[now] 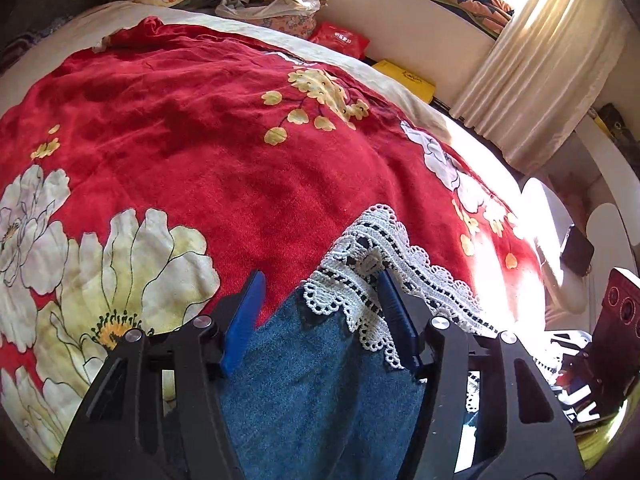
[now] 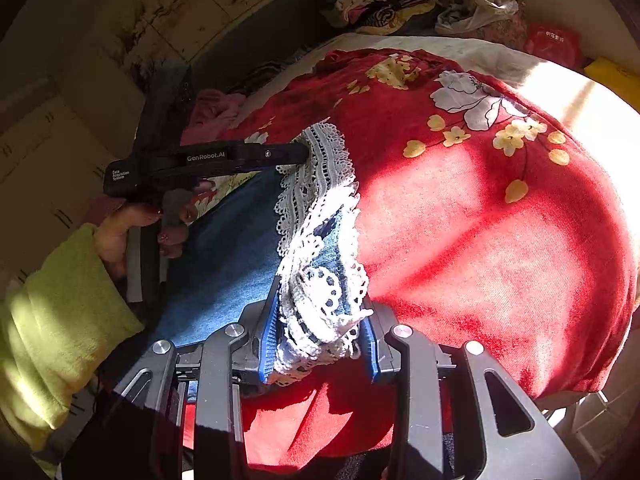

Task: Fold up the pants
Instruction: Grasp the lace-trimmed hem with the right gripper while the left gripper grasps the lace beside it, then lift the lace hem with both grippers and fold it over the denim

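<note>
Lying on the red blanket (image 1: 224, 168), the pants (image 1: 316, 392) are held at the lace hem: bunched between the near-closed right gripper (image 2: 320, 332), loosely straddled by the wide-open left gripper (image 1: 320, 312).

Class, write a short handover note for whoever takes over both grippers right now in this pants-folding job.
Left gripper: jaws apart, astride the lace hem; its grip is unclear from the side view.
Right gripper: lace hem bunched between its blue pads, apparently clamped.
The denim pants lie on the red floral blanket, lace cuffs pointing up the bed.
Done: hem end gathered.
Left: confirm the left grip, make the fold, smooth it flat.
</note>
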